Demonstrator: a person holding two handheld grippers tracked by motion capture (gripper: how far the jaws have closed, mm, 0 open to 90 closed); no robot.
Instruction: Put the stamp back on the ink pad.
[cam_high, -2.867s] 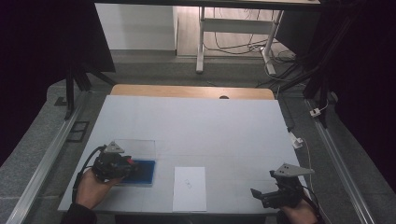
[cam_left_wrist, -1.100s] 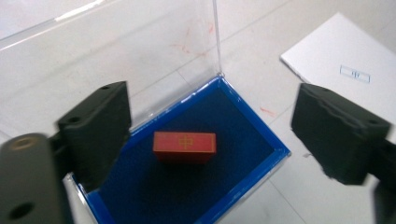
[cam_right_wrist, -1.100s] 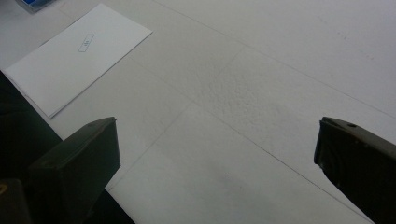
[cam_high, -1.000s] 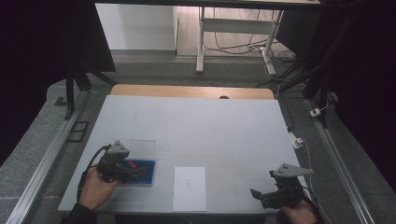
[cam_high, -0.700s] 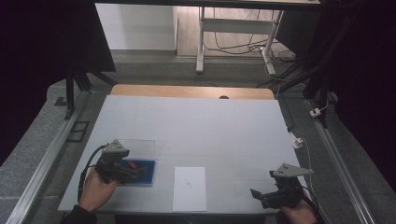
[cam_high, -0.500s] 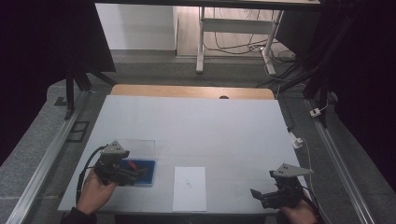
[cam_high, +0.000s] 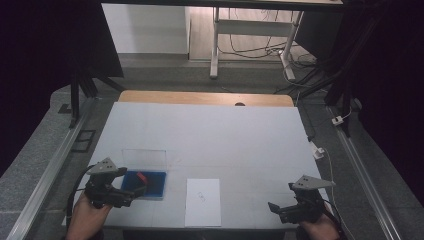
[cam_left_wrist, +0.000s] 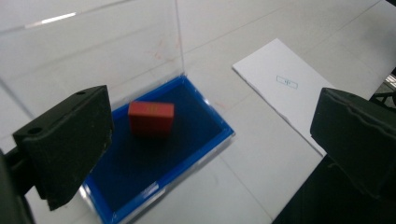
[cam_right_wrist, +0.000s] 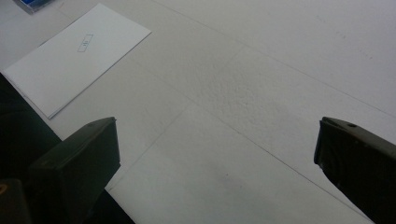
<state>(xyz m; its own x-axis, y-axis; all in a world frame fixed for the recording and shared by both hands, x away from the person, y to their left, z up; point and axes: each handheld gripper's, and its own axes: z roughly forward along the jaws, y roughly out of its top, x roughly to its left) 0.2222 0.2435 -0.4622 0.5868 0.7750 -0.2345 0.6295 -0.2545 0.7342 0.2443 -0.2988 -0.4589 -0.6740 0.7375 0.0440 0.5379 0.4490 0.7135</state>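
Note:
A small red block (cam_left_wrist: 151, 119) lies inside a shallow blue box (cam_left_wrist: 159, 161) whose clear lid (cam_left_wrist: 93, 60) stands open behind it. In the high view the box (cam_high: 150, 186) sits near the table's front left, with the red block (cam_high: 142, 176) in it. My left gripper (cam_high: 134, 193) hovers just short of the box's near-left side, open, nothing between its fingers. Seen along its own jaws, the left gripper (cam_left_wrist: 212, 133) points at the box. My right gripper (cam_high: 274, 208) rests at the front right, open and empty, and the right gripper (cam_right_wrist: 219, 163) faces bare table.
A white paper sheet (cam_high: 202, 201) with a small printed mark lies at the front centre, between the grippers; it also appears as the sheet (cam_right_wrist: 74, 60). The white table (cam_high: 210, 135) stretches back to a wooden strip (cam_high: 200, 97). Cables and a plug (cam_high: 317, 151) lie off its right edge.
My left gripper has drawn back from over the blue box toward the near-left, leaving the red block uncovered in the box. The right gripper has not moved.

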